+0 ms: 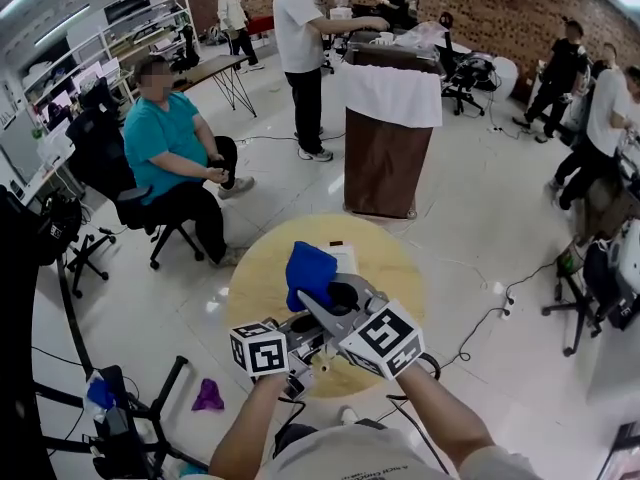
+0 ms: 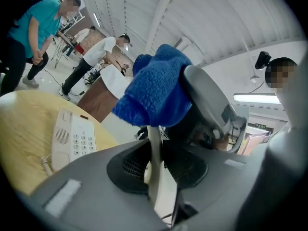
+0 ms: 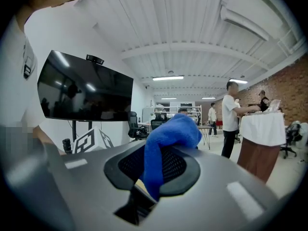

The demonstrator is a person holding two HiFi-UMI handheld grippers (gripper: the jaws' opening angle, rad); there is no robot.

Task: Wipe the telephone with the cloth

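The telephone's keypad base (image 2: 72,139) lies on the round yellow table (image 2: 24,129), at 9 o'clock from our left gripper (image 2: 155,148), whose fingers pinch the cream handset (image 2: 162,189). At 12 o'clock, just above it, the blue cloth (image 3: 171,129) hangs pinched in our right gripper (image 3: 151,177).

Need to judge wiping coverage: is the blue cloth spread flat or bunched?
Bunched. The blue cloth is pinched in the right gripper, its free end a rounded wad beyond the jaws.
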